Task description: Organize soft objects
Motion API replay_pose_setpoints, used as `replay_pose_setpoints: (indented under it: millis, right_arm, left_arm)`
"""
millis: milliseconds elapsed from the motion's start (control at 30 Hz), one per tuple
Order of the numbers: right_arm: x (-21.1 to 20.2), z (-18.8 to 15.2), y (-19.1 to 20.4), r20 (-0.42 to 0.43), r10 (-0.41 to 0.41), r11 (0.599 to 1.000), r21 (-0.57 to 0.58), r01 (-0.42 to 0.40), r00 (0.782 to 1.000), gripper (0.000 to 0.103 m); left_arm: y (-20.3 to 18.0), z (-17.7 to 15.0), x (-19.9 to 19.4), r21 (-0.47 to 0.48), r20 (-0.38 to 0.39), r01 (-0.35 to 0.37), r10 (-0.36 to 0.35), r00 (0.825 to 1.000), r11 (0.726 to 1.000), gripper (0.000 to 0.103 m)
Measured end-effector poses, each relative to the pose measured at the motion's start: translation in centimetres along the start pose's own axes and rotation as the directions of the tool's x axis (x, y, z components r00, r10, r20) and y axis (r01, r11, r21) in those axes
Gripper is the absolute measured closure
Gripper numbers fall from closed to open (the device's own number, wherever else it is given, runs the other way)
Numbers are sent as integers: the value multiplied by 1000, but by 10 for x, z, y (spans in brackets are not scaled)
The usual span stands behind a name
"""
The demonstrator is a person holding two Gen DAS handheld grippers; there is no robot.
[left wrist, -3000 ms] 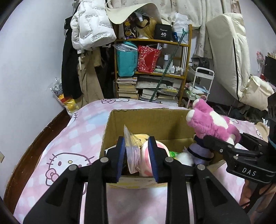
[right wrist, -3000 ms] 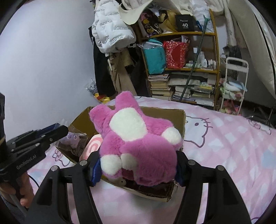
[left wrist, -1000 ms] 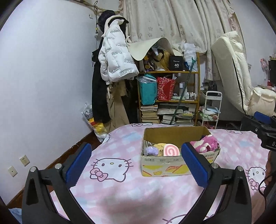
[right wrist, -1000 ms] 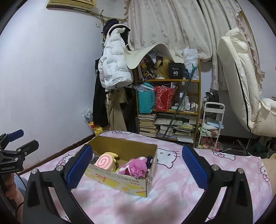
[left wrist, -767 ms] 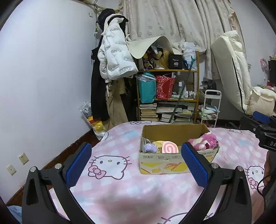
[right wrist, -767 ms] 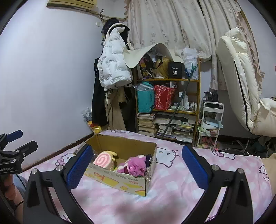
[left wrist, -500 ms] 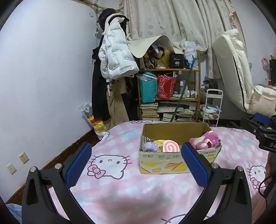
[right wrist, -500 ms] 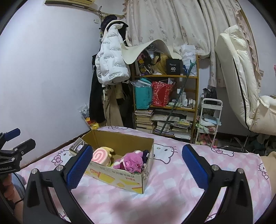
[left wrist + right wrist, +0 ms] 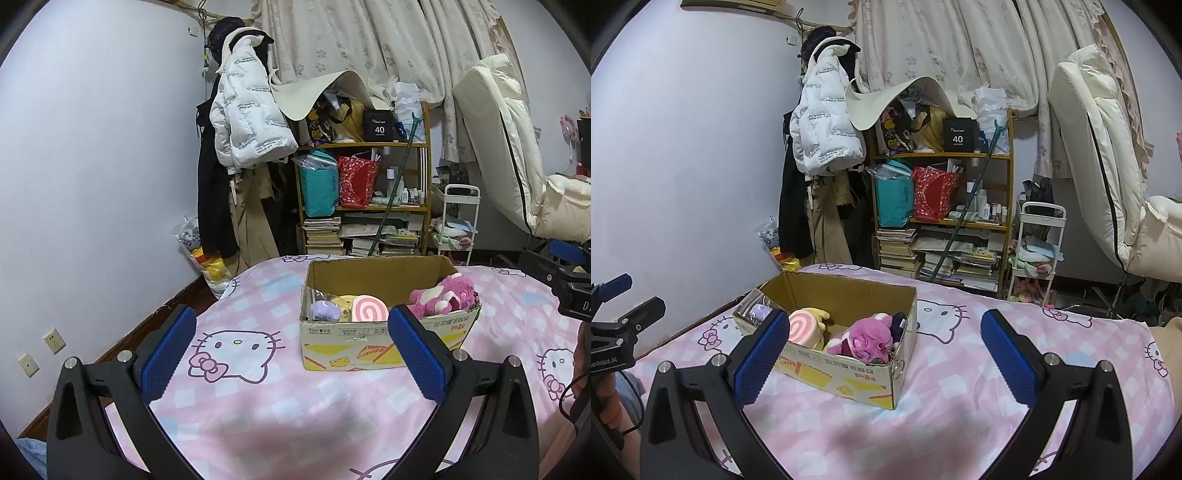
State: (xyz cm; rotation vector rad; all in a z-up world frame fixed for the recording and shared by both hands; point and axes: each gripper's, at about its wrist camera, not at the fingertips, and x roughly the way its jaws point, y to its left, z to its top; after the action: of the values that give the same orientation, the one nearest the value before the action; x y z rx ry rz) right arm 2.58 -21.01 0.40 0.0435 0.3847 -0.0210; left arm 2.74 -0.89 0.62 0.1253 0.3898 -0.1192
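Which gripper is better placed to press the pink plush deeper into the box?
Probably the right gripper: open and empty like the left, but the pink plush lies at its side of the cardboard box.

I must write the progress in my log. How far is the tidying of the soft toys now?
It looks nearly finished. The pink plush, the swirl-roll plush and a small purple toy all lie inside the cardboard box on the bed. Nothing is in hand: the left gripper and right gripper are both open and empty, held back from the box. No loose toys show on the bed.
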Motion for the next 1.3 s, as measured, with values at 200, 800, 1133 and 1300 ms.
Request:
replay_pose_setpoints:
  millis: [200, 800, 1133, 1300]
  right_arm:
    - [2, -2, -1, -3, -2, 1000, 2, 2, 1000, 0]
    - [6, -7, -4, -12, -4, 1000, 10, 4, 1000, 0]
    - [9, -11, -5, -15, -8, 1000, 12, 9, 1000, 0]
    - [9, -11, -5, -16, -7, 1000, 10, 7, 1000, 0]
  left_arm:
    - [-3, -1, 0, 13, 12, -3, 3, 1000, 1000, 1]
    - [4, -2, 9, -7, -24, -10, 10, 1000, 1000, 1]
    - [4, -4, 11, -5, -29, -7, 7, 1000, 1000, 1]
    - [1, -5, 12, 6, -30, -9, 10, 1000, 1000, 1]
